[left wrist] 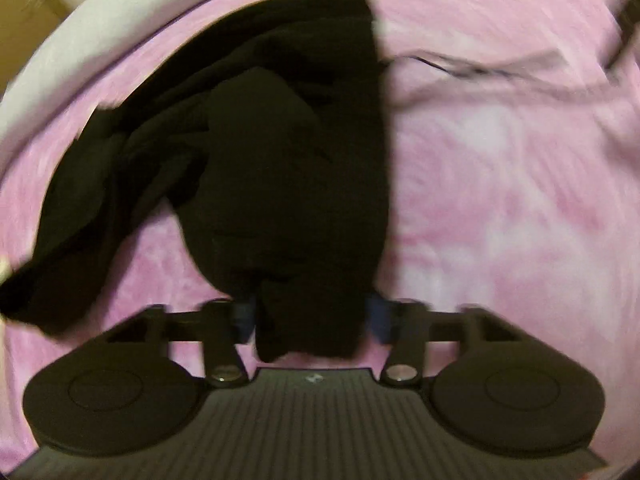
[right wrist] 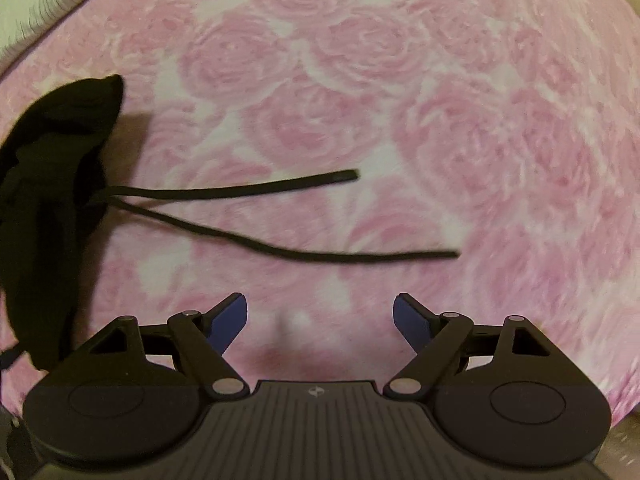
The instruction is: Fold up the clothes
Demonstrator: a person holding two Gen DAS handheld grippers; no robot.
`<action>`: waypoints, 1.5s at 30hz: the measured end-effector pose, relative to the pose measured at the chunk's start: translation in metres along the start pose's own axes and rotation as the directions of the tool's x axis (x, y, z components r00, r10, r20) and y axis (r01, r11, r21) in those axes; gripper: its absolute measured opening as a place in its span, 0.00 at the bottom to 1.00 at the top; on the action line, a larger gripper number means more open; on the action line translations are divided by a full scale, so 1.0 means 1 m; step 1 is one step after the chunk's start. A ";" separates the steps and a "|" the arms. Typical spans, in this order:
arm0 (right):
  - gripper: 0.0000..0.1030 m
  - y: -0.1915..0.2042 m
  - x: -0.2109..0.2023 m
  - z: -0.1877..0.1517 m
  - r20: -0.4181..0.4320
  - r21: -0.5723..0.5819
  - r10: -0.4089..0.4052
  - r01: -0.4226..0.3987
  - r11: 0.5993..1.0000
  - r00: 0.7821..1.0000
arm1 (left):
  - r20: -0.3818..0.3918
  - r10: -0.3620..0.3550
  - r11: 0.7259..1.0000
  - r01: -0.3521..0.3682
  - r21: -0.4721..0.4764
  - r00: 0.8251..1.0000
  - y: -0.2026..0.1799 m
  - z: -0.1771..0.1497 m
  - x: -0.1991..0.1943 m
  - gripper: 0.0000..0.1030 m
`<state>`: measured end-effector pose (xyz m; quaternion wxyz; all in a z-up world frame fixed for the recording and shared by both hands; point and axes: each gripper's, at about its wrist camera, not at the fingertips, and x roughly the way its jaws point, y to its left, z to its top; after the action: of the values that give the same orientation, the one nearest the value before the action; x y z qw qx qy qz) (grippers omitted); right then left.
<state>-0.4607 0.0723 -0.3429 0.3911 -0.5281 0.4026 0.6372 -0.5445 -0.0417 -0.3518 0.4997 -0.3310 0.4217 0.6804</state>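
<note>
A black garment (left wrist: 280,140) lies bunched on the pink rose-patterned blanket (left wrist: 500,200). My left gripper (left wrist: 312,316) points down at it, and a thick fold of the black cloth fills the gap between its blue pads (left wrist: 378,318), which press on it from both sides. In the right wrist view the same black garment (right wrist: 52,184) sits at the left edge, with two black drawstrings (right wrist: 240,190) trailing right across the blanket (right wrist: 440,120). My right gripper (right wrist: 320,316) hangs open over bare blanket, below the cords, nothing between its fingers.
A white sheet border (left wrist: 80,40) runs along the blanket's upper left edge, and it shows as a white strip (right wrist: 48,4) in the right wrist view. Beyond it at the top left is a tan surface (left wrist: 20,12). Pink blanket stretches to the right of the garment.
</note>
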 end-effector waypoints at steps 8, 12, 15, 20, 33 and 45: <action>0.69 -0.009 0.000 0.030 0.024 -0.170 0.014 -0.010 0.985 1.000 | 0.194 0.080 0.734 0.074 -0.675 0.978 0.079 -0.036 -0.115 0.27; 0.58 0.017 0.002 0.041 0.034 -0.316 0.116 -0.099 0.943 0.993 | -0.003 0.062 0.586 -0.038 -0.809 0.998 0.070 -0.097 -0.106 0.30; 0.55 0.046 0.007 0.040 0.027 -0.427 0.184 -0.155 0.891 0.983 | -0.063 0.066 0.637 -0.090 -0.766 0.996 0.049 -0.112 -0.085 0.31; 0.53 0.100 0.014 0.028 0.040 -0.644 0.278 -0.188 0.742 0.960 | -0.018 0.108 0.643 -0.083 -0.761 0.994 0.038 -0.116 -0.070 0.46; 0.46 0.178 0.066 0.001 0.165 -0.837 0.395 -0.083 0.540 0.904 | 0.060 0.116 0.631 -0.027 -0.775 0.991 0.043 -0.139 -0.048 0.45; 0.03 0.207 -0.020 0.029 0.260 -0.741 0.611 -0.251 0.623 0.748 | 0.195 0.122 0.663 0.066 -0.746 0.973 0.117 -0.086 -0.124 0.17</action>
<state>-0.6602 0.0213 -0.2993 0.0932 -0.3344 0.1542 0.9251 -0.6196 -0.1862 -0.2522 0.3542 -0.4196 0.0502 0.8343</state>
